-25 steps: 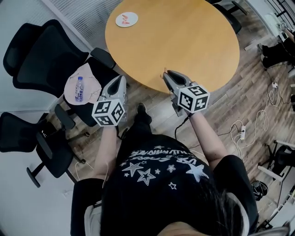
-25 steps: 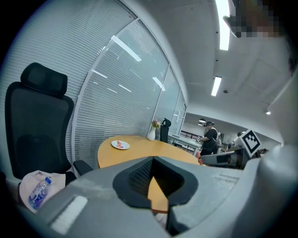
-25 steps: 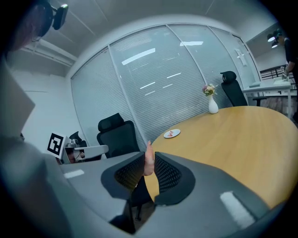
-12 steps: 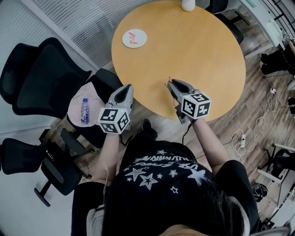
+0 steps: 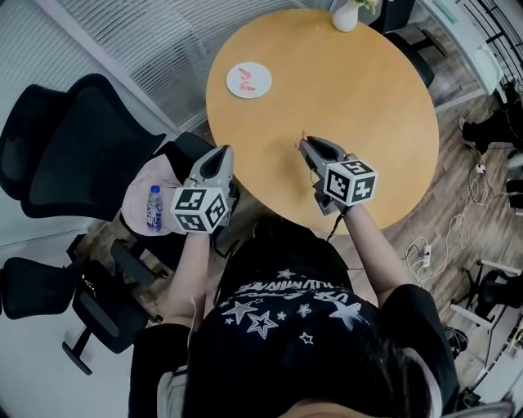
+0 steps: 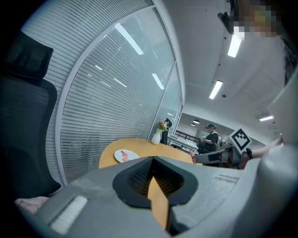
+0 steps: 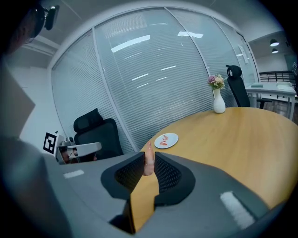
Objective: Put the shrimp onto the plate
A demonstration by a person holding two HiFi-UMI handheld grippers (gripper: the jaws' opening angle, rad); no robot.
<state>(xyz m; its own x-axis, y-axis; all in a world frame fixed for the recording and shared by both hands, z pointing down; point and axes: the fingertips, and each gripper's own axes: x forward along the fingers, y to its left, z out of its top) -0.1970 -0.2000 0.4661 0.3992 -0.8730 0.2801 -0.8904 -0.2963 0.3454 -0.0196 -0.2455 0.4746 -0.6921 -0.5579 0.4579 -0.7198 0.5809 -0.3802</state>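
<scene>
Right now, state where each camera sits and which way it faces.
Head view: on the person's head, steeply down at the table; left gripper, right gripper, forearms show.
Left gripper view: on that gripper, facing the plate; shut, empty jaws show.
Right gripper view: on that gripper, facing the plate; jaws grip a shrimp.
All three share plate and vase.

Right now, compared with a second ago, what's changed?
Both tools moved forward: the right tool, at the edge of the table before, now reaches in over it toward the plate; the left tool advanced alongside. A vase came into view. Unchanged: right tool shut on the shrimp, left shut and empty.
</scene>
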